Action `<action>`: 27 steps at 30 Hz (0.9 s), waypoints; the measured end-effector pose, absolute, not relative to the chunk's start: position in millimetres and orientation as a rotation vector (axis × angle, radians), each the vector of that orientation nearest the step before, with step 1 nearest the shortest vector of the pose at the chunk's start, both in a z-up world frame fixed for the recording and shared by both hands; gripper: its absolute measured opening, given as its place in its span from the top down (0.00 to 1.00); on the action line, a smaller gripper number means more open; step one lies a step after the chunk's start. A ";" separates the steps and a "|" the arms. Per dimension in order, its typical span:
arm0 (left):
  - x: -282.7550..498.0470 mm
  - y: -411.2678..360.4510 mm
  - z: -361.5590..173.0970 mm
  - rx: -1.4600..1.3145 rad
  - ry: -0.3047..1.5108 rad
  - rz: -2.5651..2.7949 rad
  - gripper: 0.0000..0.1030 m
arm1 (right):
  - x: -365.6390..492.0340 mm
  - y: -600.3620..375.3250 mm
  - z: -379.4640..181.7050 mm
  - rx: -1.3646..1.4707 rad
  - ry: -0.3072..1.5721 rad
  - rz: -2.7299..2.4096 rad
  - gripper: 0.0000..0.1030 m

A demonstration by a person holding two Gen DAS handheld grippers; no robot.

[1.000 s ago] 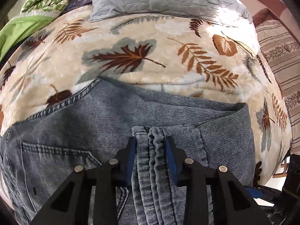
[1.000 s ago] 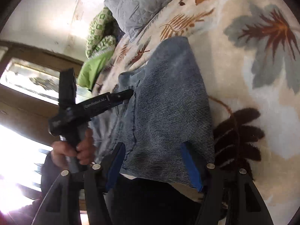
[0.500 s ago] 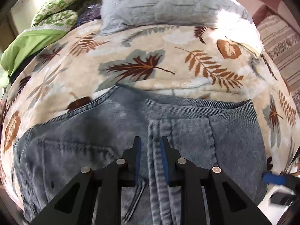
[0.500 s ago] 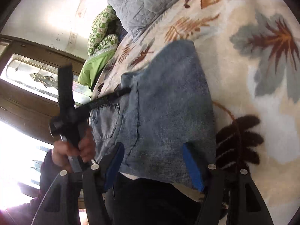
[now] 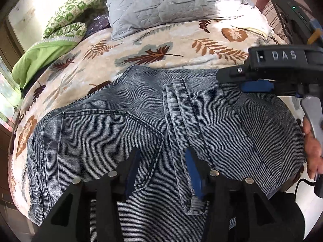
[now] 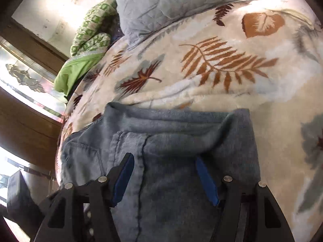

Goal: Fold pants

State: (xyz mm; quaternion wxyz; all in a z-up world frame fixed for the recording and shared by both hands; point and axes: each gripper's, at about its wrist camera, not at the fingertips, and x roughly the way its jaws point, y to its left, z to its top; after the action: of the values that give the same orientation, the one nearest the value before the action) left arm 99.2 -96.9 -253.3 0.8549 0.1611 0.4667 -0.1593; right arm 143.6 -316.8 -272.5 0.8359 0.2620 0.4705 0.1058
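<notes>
Blue-grey jeans (image 5: 113,133) lie folded on the leaf-print blanket (image 5: 153,40), back pocket up, with a narrow doubled leg hem (image 5: 177,109) across their middle. My left gripper (image 5: 161,153) hovers over the pocket edge and the hem. Its jaws are opening, and the denim lies below them with no pad pressing on it. My right gripper (image 5: 230,81) comes in from the right above the jeans' far right corner, held by a hand (image 5: 313,147). In the right wrist view this gripper (image 6: 163,177) stands open over the jeans (image 6: 181,145), gripping nothing.
A grey quilted pillow (image 5: 171,6) and a green patterned cloth (image 5: 66,24) lie at the head of the bed. A striped cushion (image 5: 272,18) sits at the far right. A wooden window frame (image 6: 26,121) borders the bed's left side.
The left gripper let go of the hem, opened and drew back toward the near edge. The right gripper swung round over the jeans and now shows in the left wrist view.
</notes>
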 end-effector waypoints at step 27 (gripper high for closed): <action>42.7 216.2 -241.8 -0.435 1.104 -0.035 0.38 | 79.5 -208.2 -236.7 0.559 1.052 0.477 0.32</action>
State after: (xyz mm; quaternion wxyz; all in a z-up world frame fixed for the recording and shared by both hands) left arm 42.7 216.2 -241.8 0.8288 -0.2051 0.5203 -0.0163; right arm 79.5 -208.2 -236.7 0.8011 0.2606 0.4908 0.2224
